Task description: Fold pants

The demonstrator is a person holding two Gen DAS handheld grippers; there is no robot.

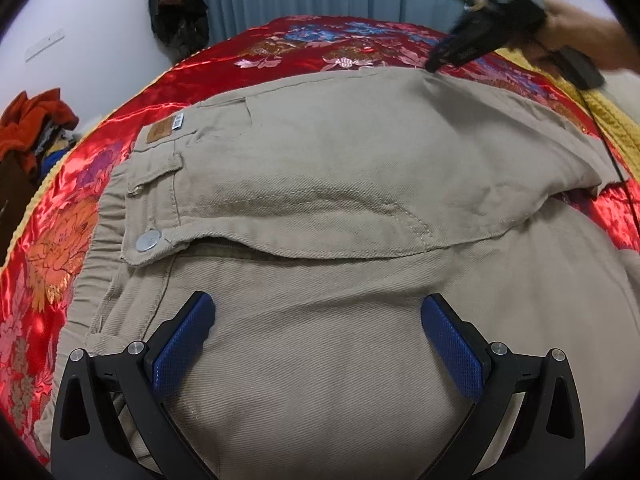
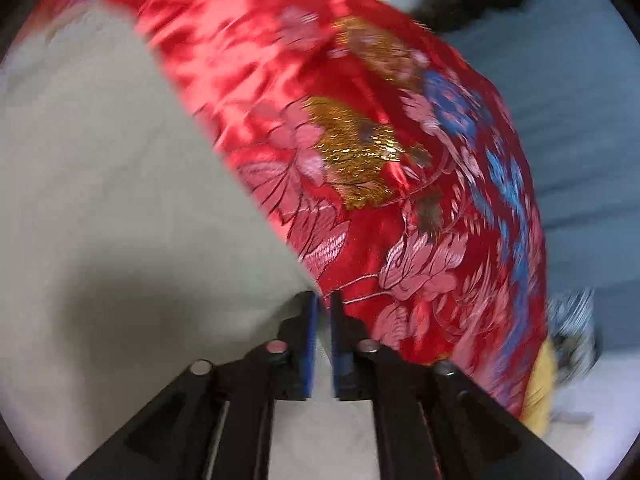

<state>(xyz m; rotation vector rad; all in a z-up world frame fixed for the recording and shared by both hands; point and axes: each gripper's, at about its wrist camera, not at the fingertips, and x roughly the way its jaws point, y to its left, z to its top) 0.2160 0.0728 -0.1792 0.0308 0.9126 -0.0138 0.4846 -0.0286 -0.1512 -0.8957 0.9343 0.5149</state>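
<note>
Over the pants (image 1: 320, 184), the left gripper (image 1: 318, 320) is hovering spread wide; the right gripper (image 2: 324, 312) is pinching their far edge, blurred, red bedspread (image 2: 360, 140) lying beyond.

Left claw (image 1: 318, 312) agape, over khaki pants (image 1: 340, 168)

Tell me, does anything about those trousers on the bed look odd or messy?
Slightly. The beige pants lie on the red bedspread with the fly flap gaping open below the fastened button, and one leg rumpled over the other at the right. Otherwise nothing looks damaged or spilled.
</note>
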